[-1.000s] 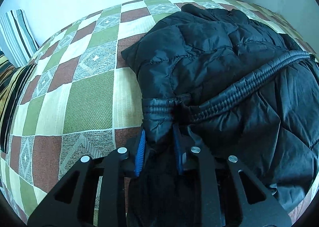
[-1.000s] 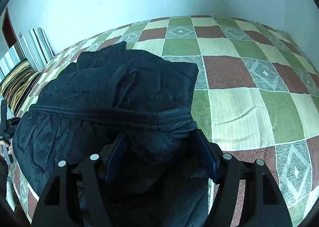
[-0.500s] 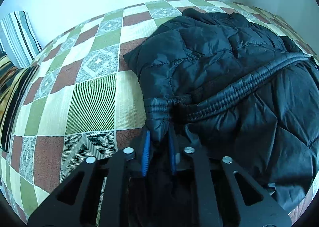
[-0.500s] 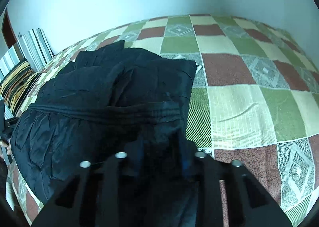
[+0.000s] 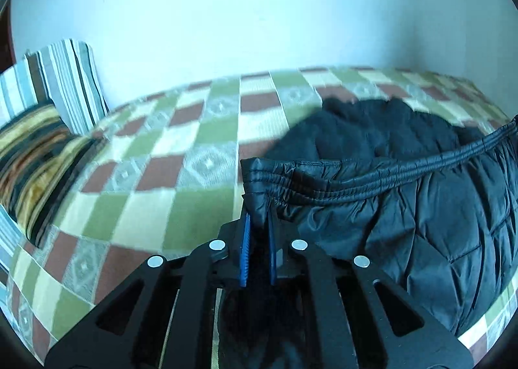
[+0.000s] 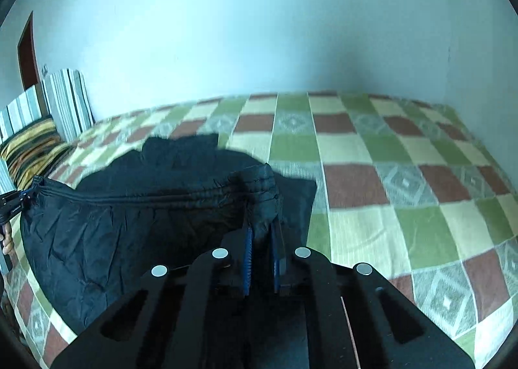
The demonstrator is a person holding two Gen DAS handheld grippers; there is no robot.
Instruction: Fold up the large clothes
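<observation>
- L gripper (image 5: 258,233): blue pads narrow, clamped on the near-left corner of the black puffer jacket (image 5: 404,200), just below its ribbed elastic hem (image 5: 388,174).
- R gripper (image 6: 261,239): pads also narrow, pinching the hem's other corner; fabric bunched betw. them.
- Hem stretched taut betw. the two grippers, lifted off the bed; in the R view it runs left to the L gripper's tip at the frame edge, w/ a bit of hand below it.
- Rest of jacket hangs down from the hem and piles on the bedspread (image 6: 372,181) beyond; far part lies crumpled, mid-bed.
- Bedspread: check of green, cream, brown-red and grey diamond squares, covers the whole bed; bare to the R of the jacket.
- Far left: striped yellow/black cushion (image 5: 32,155), grey-white striped pillows (image 5: 68,77) upright behind it against the wall.
- Wall (image 6: 259,29): plain pale, bluish cast; corner at far right. Dark brown strip at far left in R view, can't tell what.
- Hard to see: bed and far jacket motion-blurred in L view; jacket's near lower part hidden behind gripper bodies; R side of jacket cut off by lens rim.
</observation>
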